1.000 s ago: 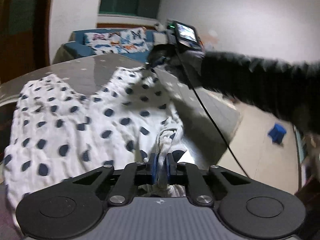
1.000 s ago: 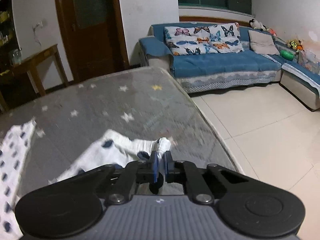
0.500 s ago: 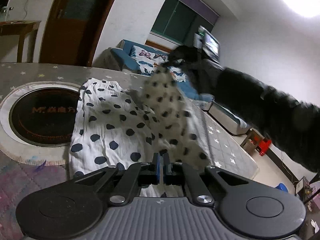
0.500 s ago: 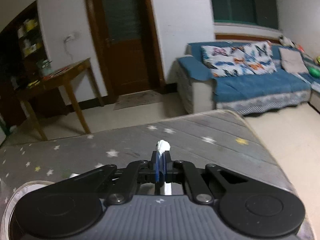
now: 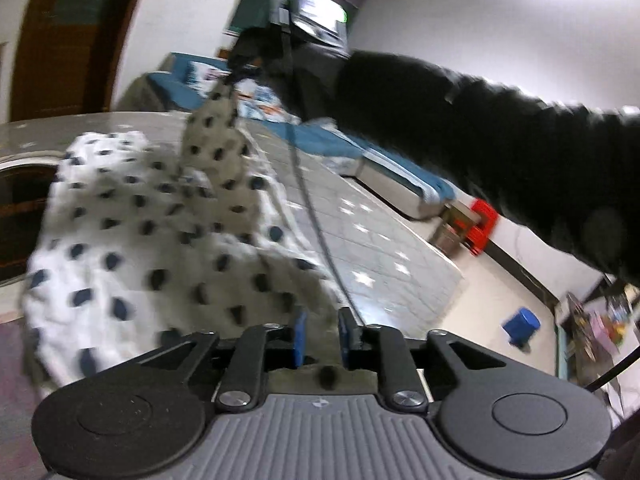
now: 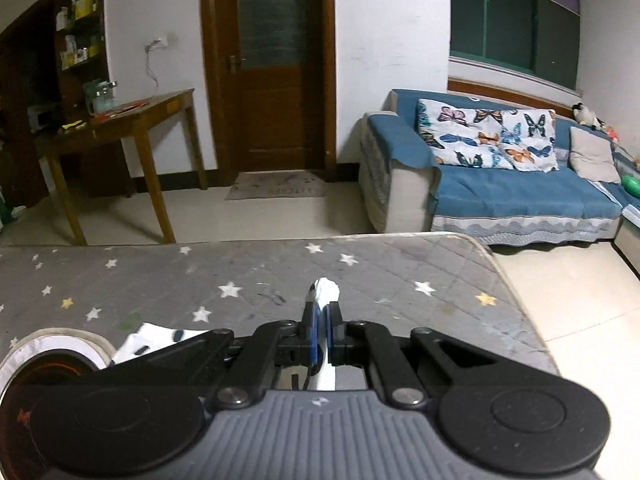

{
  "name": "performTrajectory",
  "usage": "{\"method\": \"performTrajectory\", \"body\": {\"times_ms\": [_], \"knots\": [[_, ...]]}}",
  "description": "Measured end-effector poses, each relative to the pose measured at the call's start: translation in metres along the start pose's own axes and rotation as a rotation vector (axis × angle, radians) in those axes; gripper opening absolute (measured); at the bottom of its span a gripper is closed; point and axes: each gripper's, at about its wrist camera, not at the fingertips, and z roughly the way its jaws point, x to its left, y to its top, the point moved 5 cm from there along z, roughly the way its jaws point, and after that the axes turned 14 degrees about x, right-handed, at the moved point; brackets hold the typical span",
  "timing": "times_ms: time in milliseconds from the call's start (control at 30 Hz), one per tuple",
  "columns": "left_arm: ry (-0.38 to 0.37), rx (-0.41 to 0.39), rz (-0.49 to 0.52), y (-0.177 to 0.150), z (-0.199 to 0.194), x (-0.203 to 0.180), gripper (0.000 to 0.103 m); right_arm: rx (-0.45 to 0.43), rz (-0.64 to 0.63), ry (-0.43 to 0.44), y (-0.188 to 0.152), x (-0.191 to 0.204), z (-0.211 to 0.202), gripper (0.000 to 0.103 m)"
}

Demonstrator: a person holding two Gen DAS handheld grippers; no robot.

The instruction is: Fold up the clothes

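Above the starred table (image 6: 360,264), our right gripper (image 6: 322,320) pinches the limp, light dotted garment (image 5: 132,216) by its edge; our left gripper (image 5: 322,334) stands narrowly parted around cloth.

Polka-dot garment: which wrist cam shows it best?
Left wrist: most of the polka-dot garment shows, lifted at one corner over the table, though blurred. Right wrist shows only a pinched white tip at the right gripper and a small patch.

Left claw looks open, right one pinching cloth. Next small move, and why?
Probably lower the right claw and lay its pinched corner onto the spotted cloth on the table, then release. The left claw stands open, so only the right one holds the lifted fold.
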Motion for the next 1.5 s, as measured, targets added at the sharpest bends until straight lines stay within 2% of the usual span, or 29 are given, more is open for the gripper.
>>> {"method": "performTrajectory", "body": {"times_ms": [33, 100, 200, 400, 567, 633, 733, 867, 967, 1133, 1267, 1500], "knots": [[-0.005, 0.009, 0.018, 0.0, 0.006, -0.006, 0.038, 0.001, 0.003, -0.001, -0.002, -0.005, -0.001, 0.004], [-0.01, 0.03, 0.051, 0.001, 0.018, -0.018, 0.042, 0.006, 0.006, -0.001, -0.006, -0.014, 0.0, 0.004], [-0.006, 0.073, 0.085, 0.001, 0.039, -0.03, 0.042, 0.016, 0.009, 0.001, -0.013, -0.026, 0.002, 0.004], [0.071, 0.154, 0.128, -0.003, 0.075, -0.038, 0.042, 0.032, 0.033, 0.029, -0.027, -0.051, 0.006, 0.004], [0.133, 0.176, 0.182, -0.006, 0.09, -0.041, 0.038, 0.044, 0.061, 0.032, -0.033, -0.068, 0.011, 0.004], [0.146, 0.17, 0.191, -0.006, 0.092, -0.04, 0.019, 0.048, 0.074, 0.028, -0.034, -0.073, 0.013, 0.004], [0.093, 0.138, 0.13, 0.0, 0.078, -0.028, 0.009, 0.054, 0.084, 0.017, -0.033, -0.077, 0.013, 0.004], [0.017, 0.026, 0.0, 0.009, 0.031, 0.0, 0.009, 0.05, 0.087, 0.018, -0.025, -0.07, 0.009, 0.004], [-0.011, -0.07, -0.118, 0.01, -0.011, 0.03, 0.009, 0.037, 0.075, 0.025, -0.014, -0.055, 0.005, 0.004], [0.019, -0.188, -0.279, -0.007, -0.063, 0.078, 0.008, 0.025, 0.028, 0.064, 0.009, -0.001, 0.013, 0.004], [0.033, -0.228, -0.377, -0.02, -0.081, 0.103, 0.008, 0.026, -0.019, 0.094, 0.025, 0.047, 0.026, 0.004], [0.042, -0.263, -0.498, -0.042, -0.099, 0.129, 0.008, 0.073, -0.082, 0.147, 0.036, 0.137, 0.081, 0.004]]}}
